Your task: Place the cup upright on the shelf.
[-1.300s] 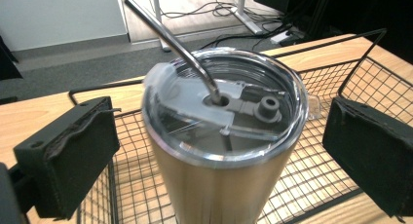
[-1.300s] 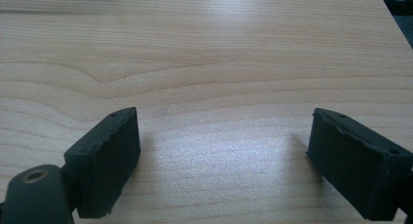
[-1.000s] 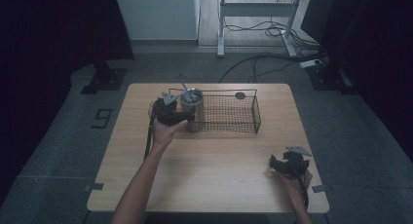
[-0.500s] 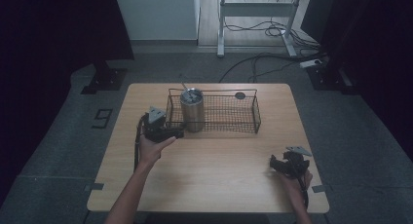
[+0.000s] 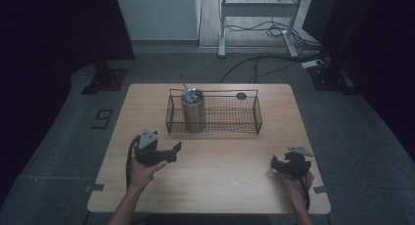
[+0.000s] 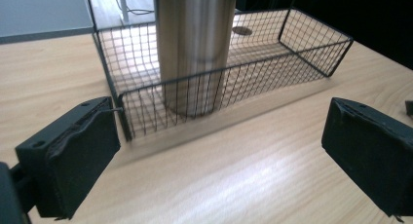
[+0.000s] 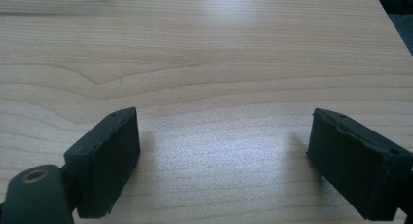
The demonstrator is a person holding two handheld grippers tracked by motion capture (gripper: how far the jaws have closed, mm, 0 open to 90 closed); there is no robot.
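Note:
A steel tumbler (image 5: pixel 193 110) stands upright in the left end of a black wire basket (image 5: pixel 244 129) at the back middle of the table. My left gripper (image 5: pixel 173 153) is in front of the basket's left corner, apart from it, open and holding nothing. In the left gripper view the tumbler (image 6: pixel 195 44) rises behind the basket's near wall (image 6: pixel 272 73), beyond the wide-apart jaws of the left gripper (image 6: pixel 219 156). My right gripper (image 5: pixel 275 165) rests low near the table's front right. In the right gripper view it (image 7: pixel 219 156) is open over bare wood.
A small dark round disc (image 5: pixel 241 95) lies on the table just behind the basket, also seen through the mesh as a disc (image 6: pixel 242 31). The wooden table (image 5: pixel 220 186) has open room in front of the basket. Cables and a metal stand lie on the floor beyond.
My left gripper has drawn back from the tumbler toward the front left with nothing in it. The tumbler stays upright in the basket. The right gripper has not moved.

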